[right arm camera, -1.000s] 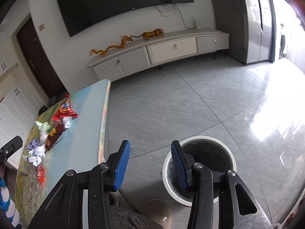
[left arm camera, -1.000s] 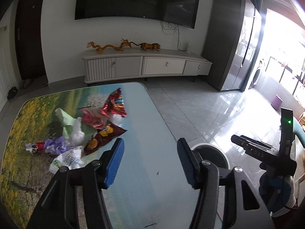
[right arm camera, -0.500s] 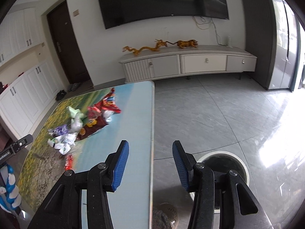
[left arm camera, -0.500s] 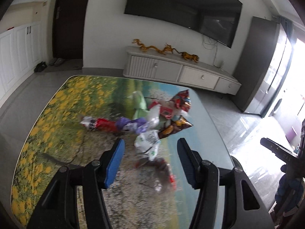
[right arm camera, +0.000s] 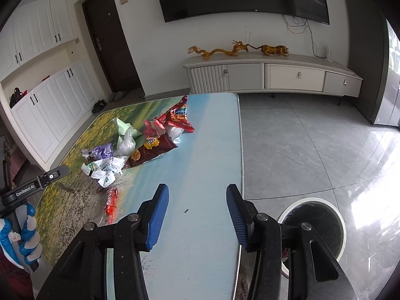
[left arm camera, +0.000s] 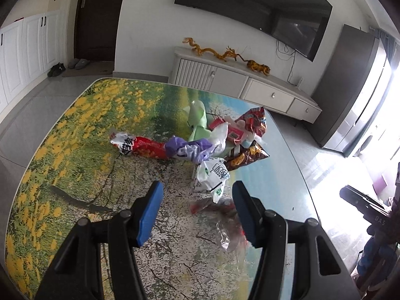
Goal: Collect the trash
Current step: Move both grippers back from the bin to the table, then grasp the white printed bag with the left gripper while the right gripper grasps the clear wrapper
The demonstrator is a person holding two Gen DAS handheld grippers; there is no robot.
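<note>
Two open claws, nothing gripped, trash heaped mid-table.

My left gripper (left arm camera: 196, 210) gapes over a thin clear-and-red wrapper (left arm camera: 225, 222) near the table's (right arm camera: 200, 225) right edge; a clumsy pinch could flick it overboard, missing the bin (right arm camera: 313, 227). Right gripper (right arm camera: 197, 212) hovers idle; the snack bags (left arm camera: 246, 137) pile up farther back.

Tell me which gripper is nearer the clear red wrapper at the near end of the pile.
Left. The left gripper hangs open right over the red wrapper, which lies between its fingers in view. The right gripper is open over bare table, off to the wrapper's right.
</note>
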